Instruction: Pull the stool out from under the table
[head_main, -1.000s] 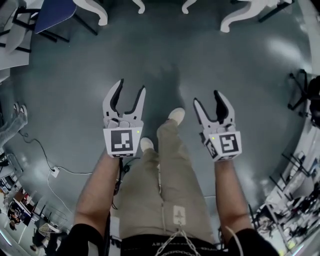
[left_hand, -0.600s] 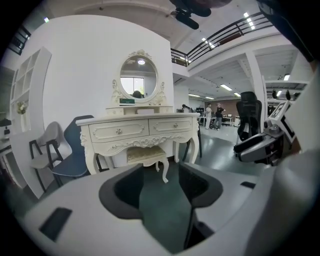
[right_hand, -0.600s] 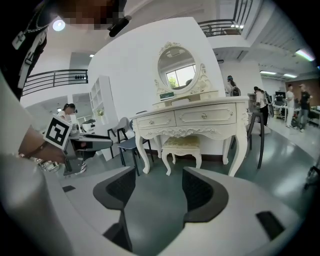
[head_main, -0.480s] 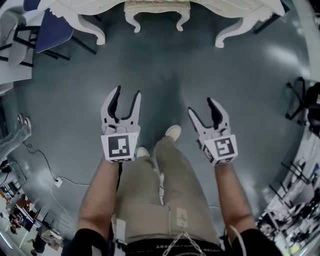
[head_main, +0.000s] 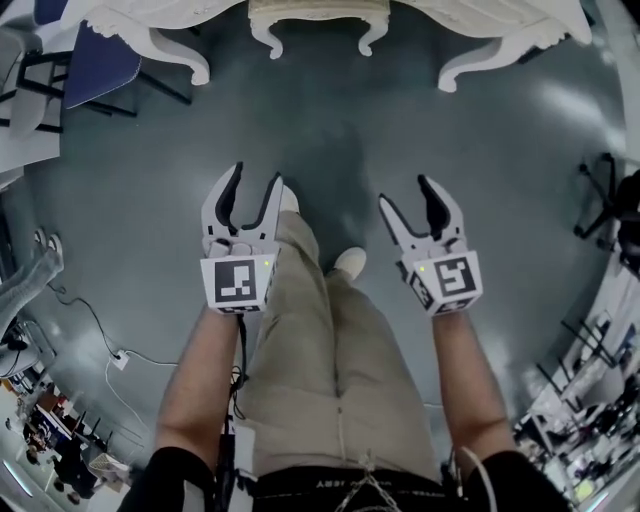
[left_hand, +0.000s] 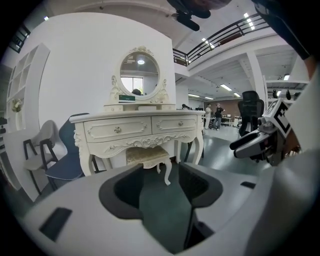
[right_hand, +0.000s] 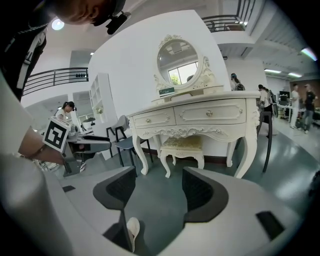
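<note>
A cream stool (right_hand: 182, 146) with carved legs and a patterned cushion stands tucked under a white dressing table (right_hand: 200, 116) with an oval mirror. The head view shows the stool (head_main: 318, 20) at the top edge, between the table's legs. The left gripper view has the stool (left_hand: 147, 156) under the drawers. My left gripper (head_main: 249, 196) and right gripper (head_main: 412, 202) are both open and empty, held side by side in the air well short of the stool, pointing toward it.
A person's legs and white shoes (head_main: 349, 262) stand on the dark grey floor between the grippers. A blue chair (head_main: 100, 60) stands left of the table. Office chairs (head_main: 610, 190) and cables (head_main: 120, 355) lie at the sides. People stand far off in the hall.
The table and stool have come further into the head view's top edge. The person has stepped forward, the left foot now ahead. Both grippers stay open.
</note>
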